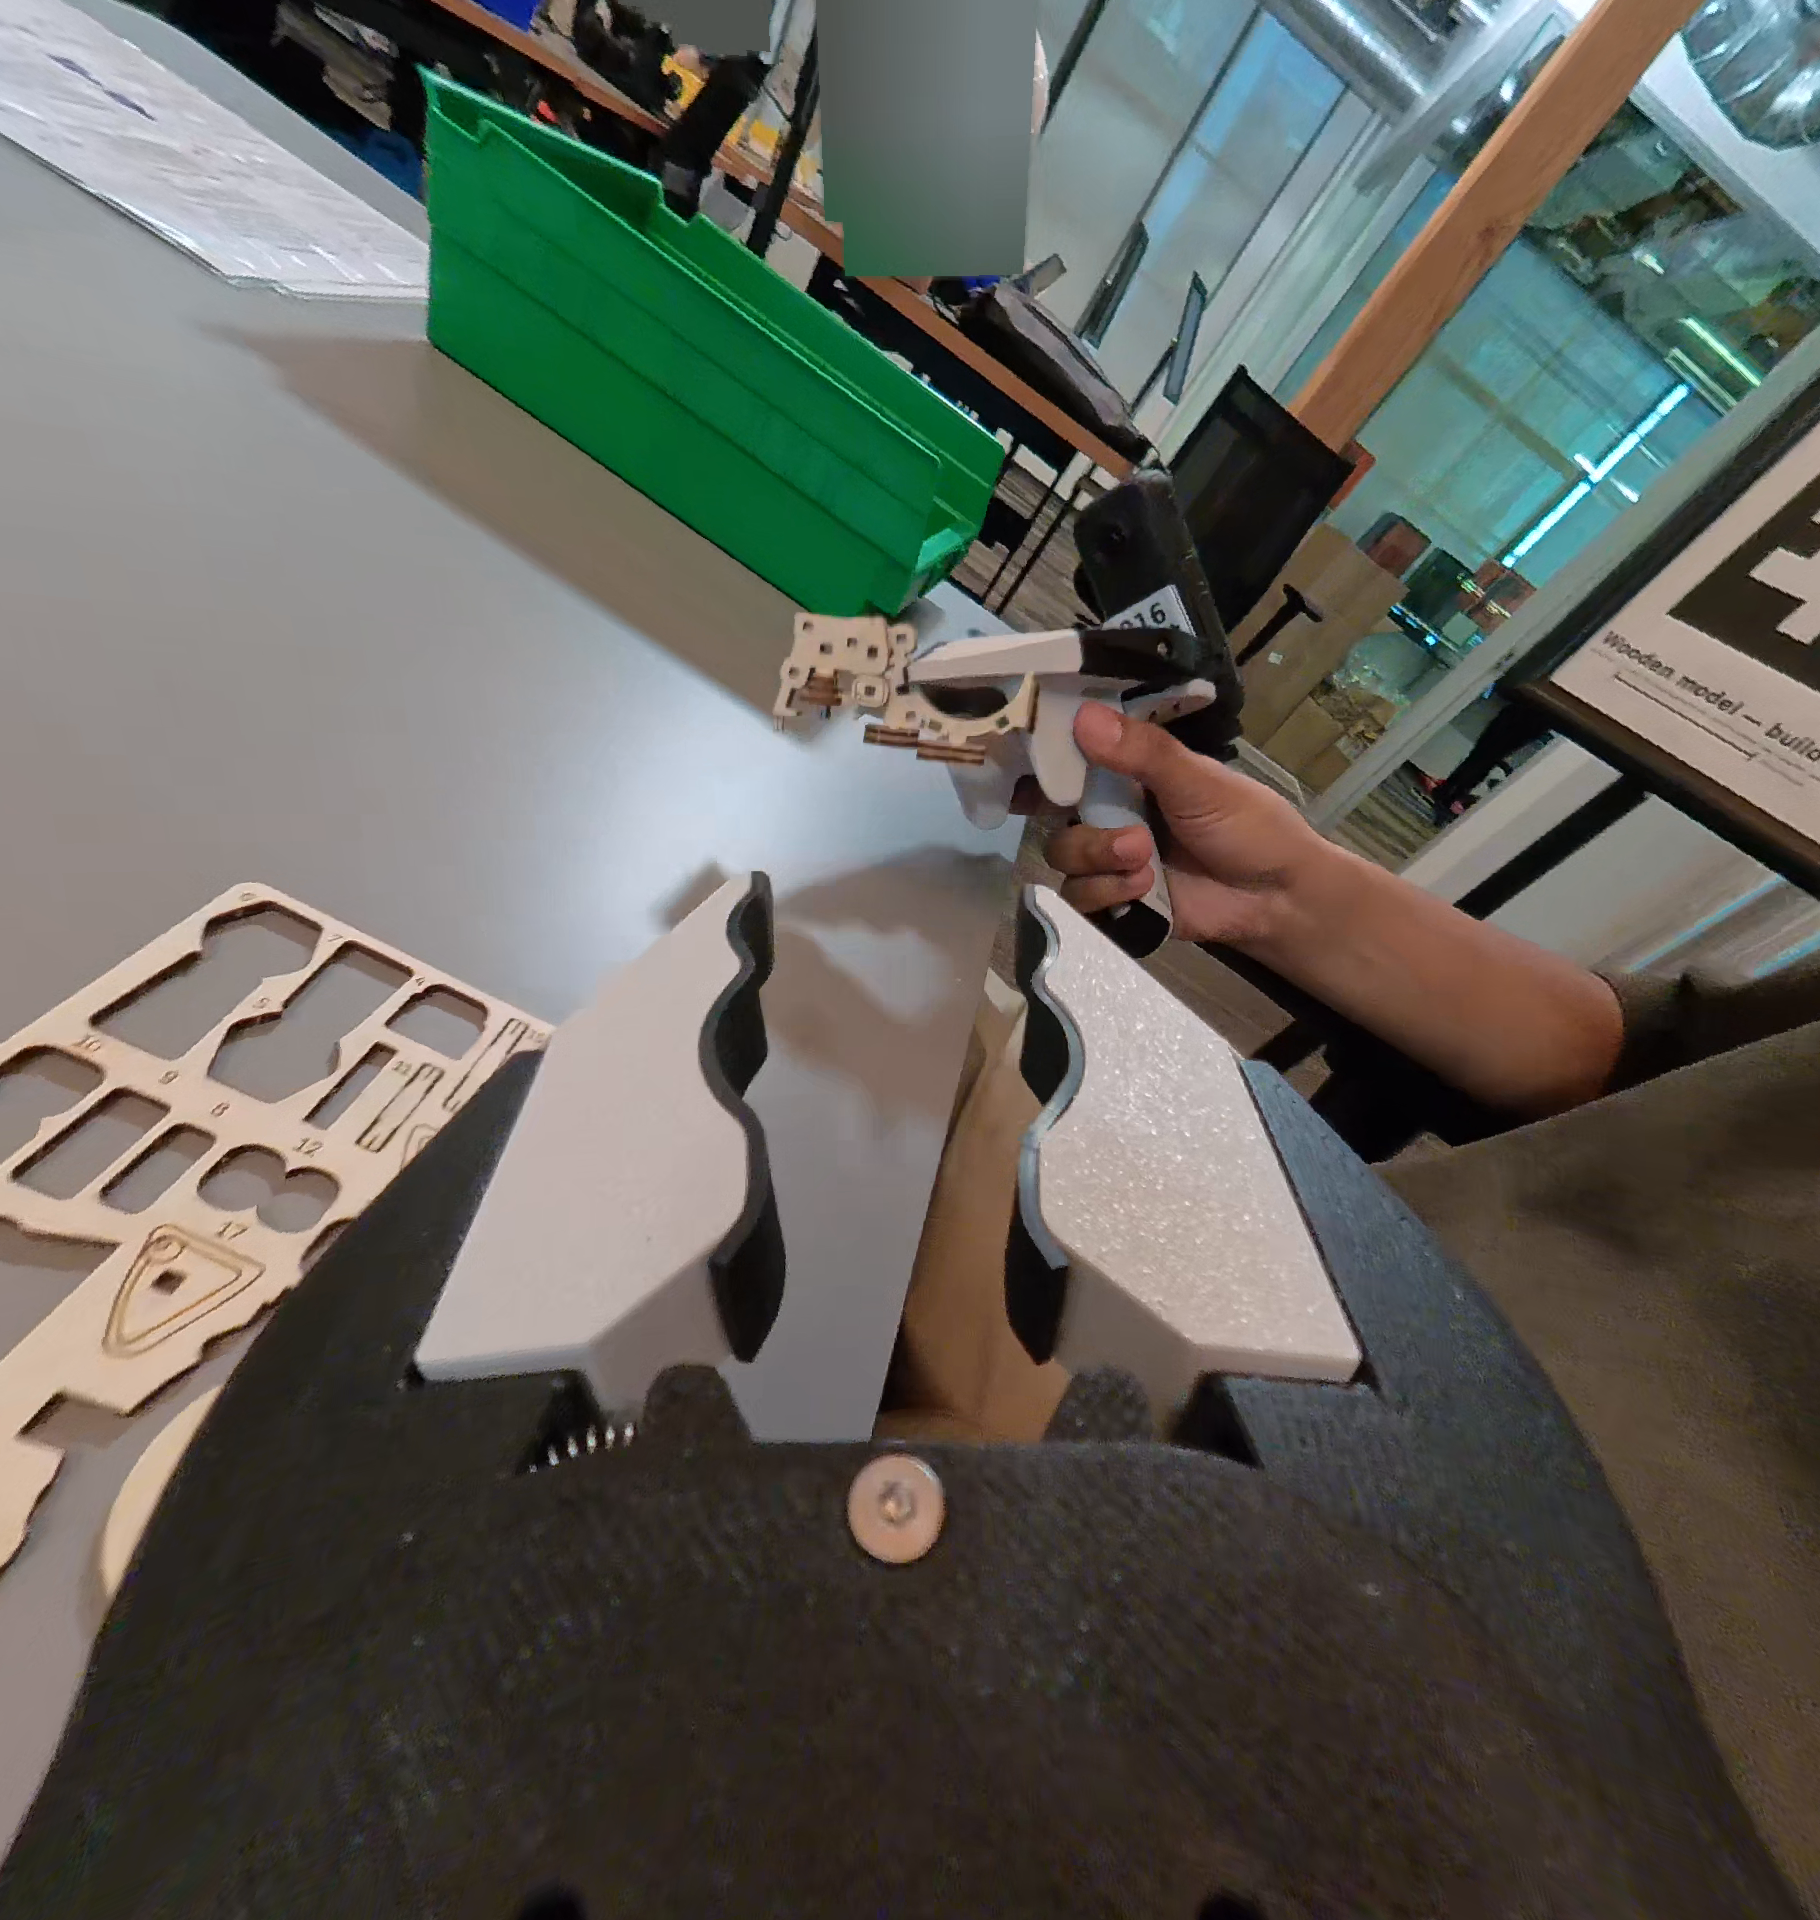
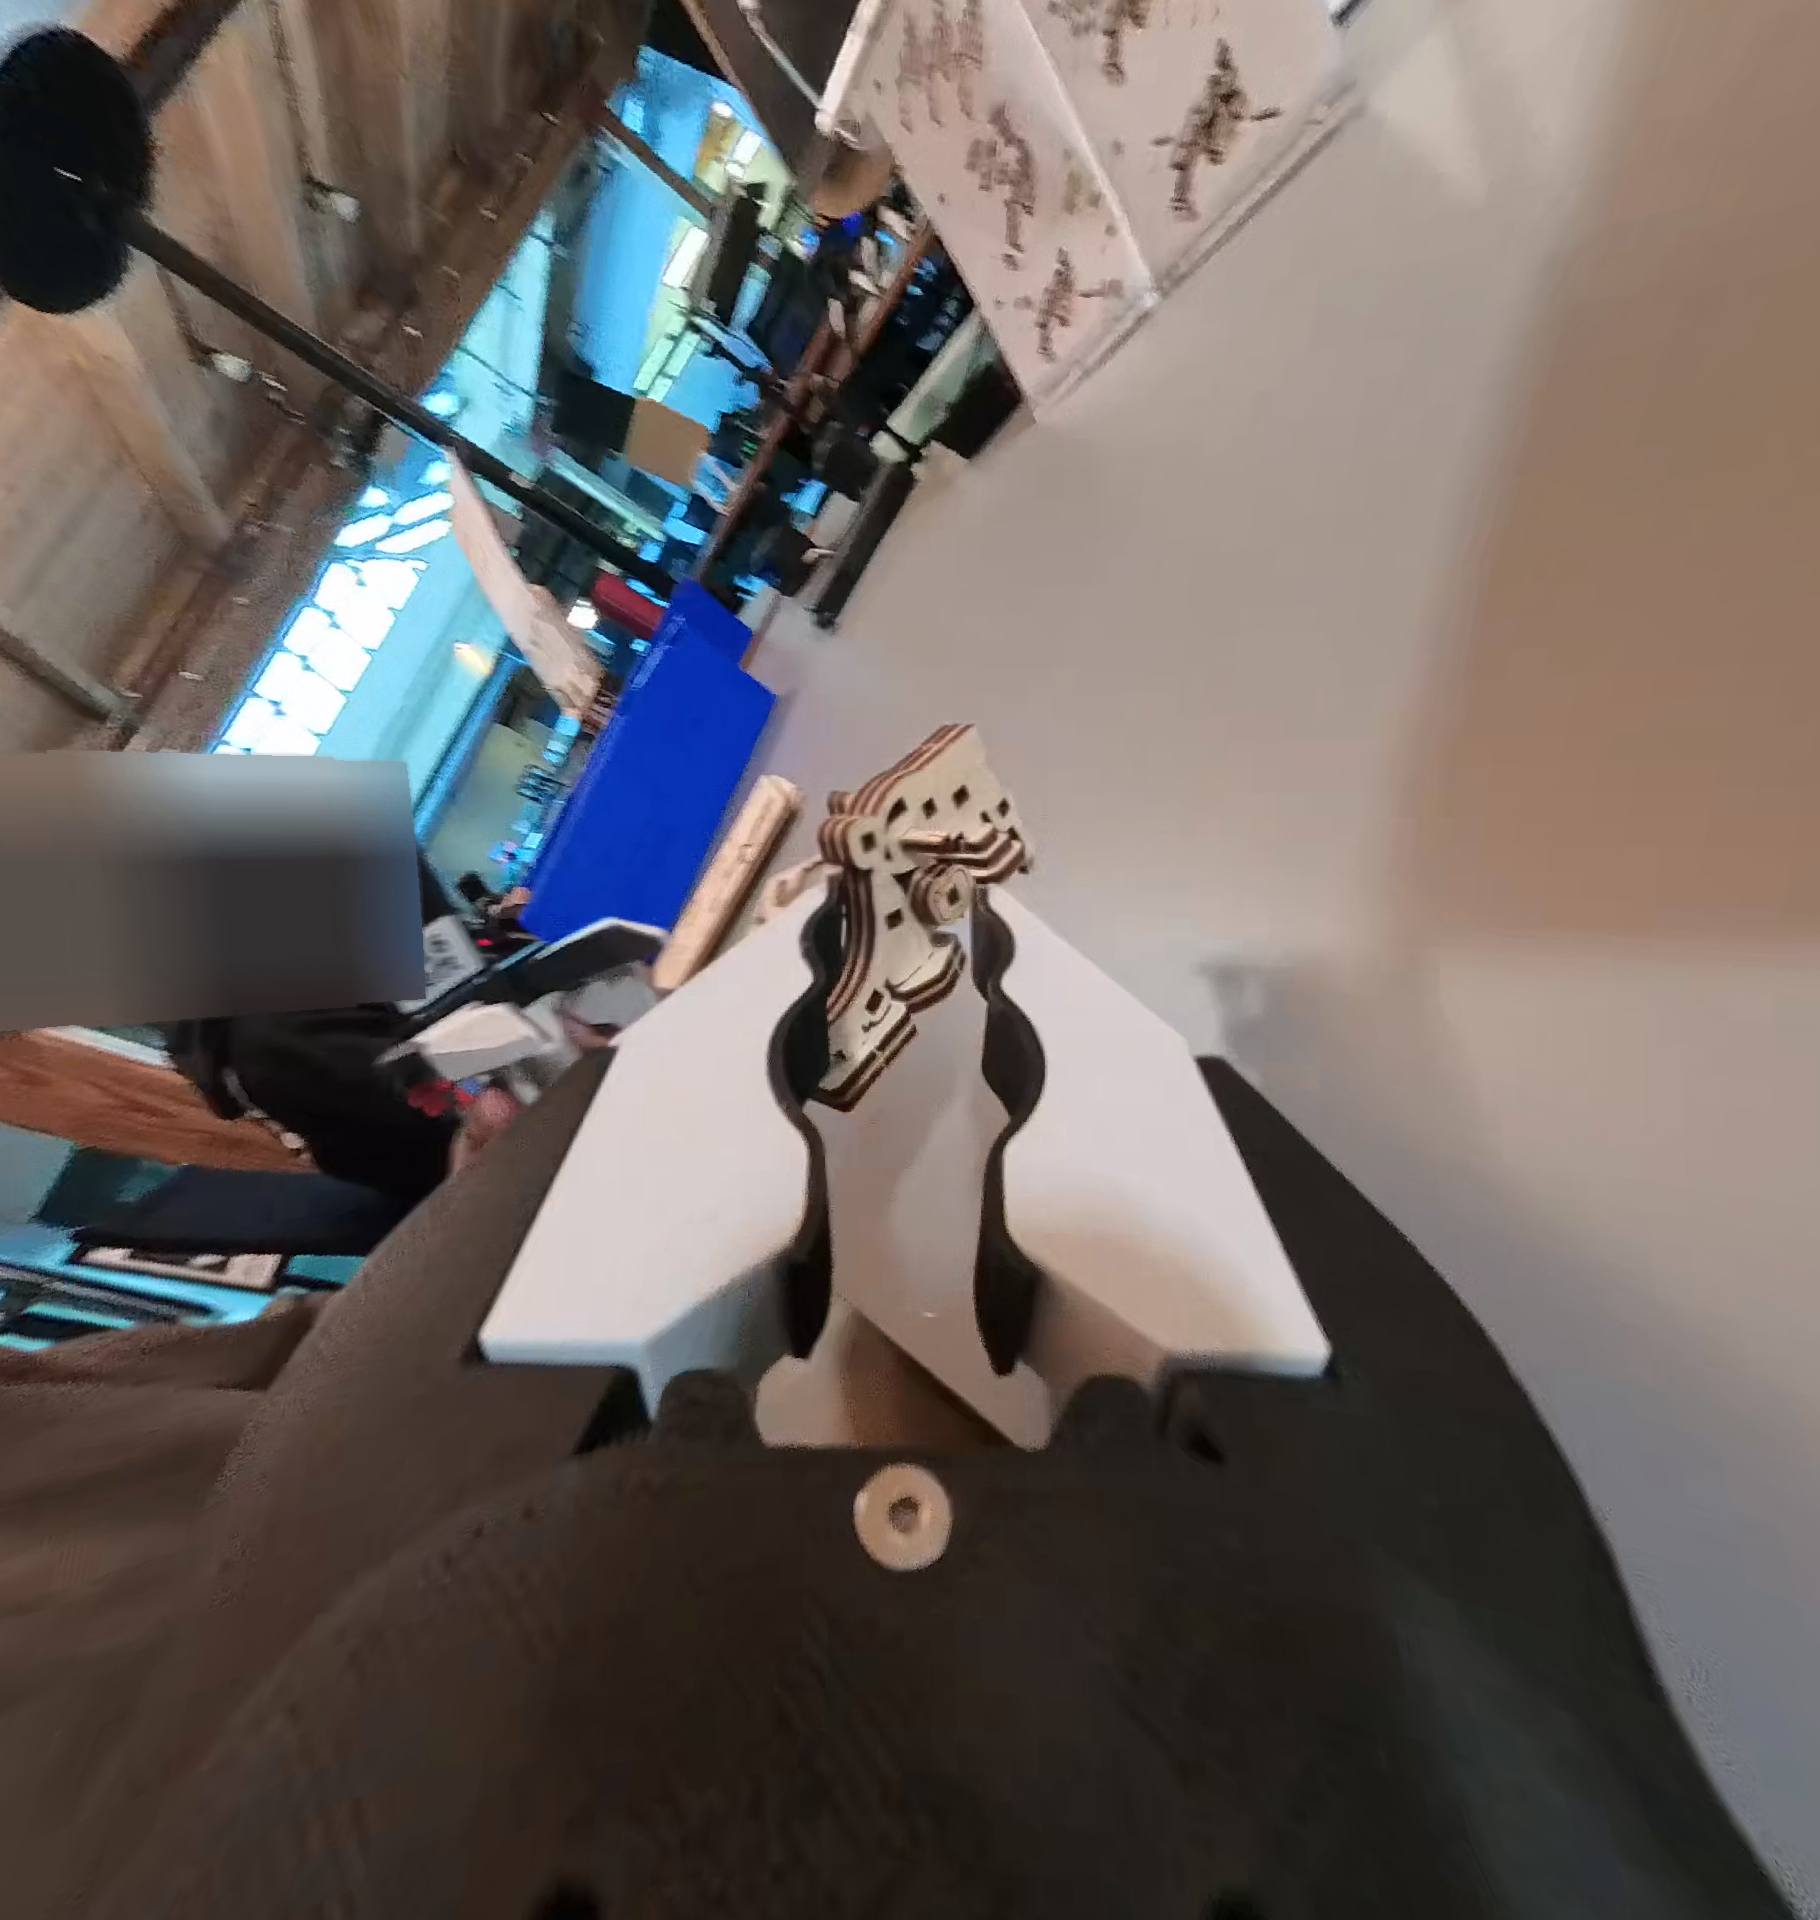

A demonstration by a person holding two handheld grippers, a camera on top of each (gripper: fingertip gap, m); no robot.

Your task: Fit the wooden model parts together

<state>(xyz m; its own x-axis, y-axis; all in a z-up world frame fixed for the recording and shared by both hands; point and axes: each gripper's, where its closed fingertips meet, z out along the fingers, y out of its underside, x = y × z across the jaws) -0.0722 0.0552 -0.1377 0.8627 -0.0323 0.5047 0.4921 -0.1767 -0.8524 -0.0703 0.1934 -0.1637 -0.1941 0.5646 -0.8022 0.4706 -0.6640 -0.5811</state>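
Observation:
My right gripper (image 2: 906, 925) is shut on a partly built wooden model (image 2: 921, 883) of layered plywood pieces, held above the grey table. In the left wrist view the same right gripper (image 1: 911, 691) shows farther off, held by a hand (image 1: 1186, 821), with the wooden model (image 1: 854, 675) at its tips. My left gripper (image 1: 890, 914) is open and empty, above the table's near edge. A plywood sheet (image 1: 158, 1122) with punched-out part holes lies on the table to its left; a triangular piece (image 1: 173, 1288) still sits in it.
A green plastic bin (image 1: 698, 384) stands at the back of the table (image 1: 262, 623). A printed sheet (image 1: 158, 156) lies at the far left. A blue bin (image 2: 646, 769) and the other gripper (image 2: 532, 997) show in the right wrist view. A sign board (image 1: 1758, 644) stands at the right. The gap from one gripper's tips to the other's is roughly 15 cm.

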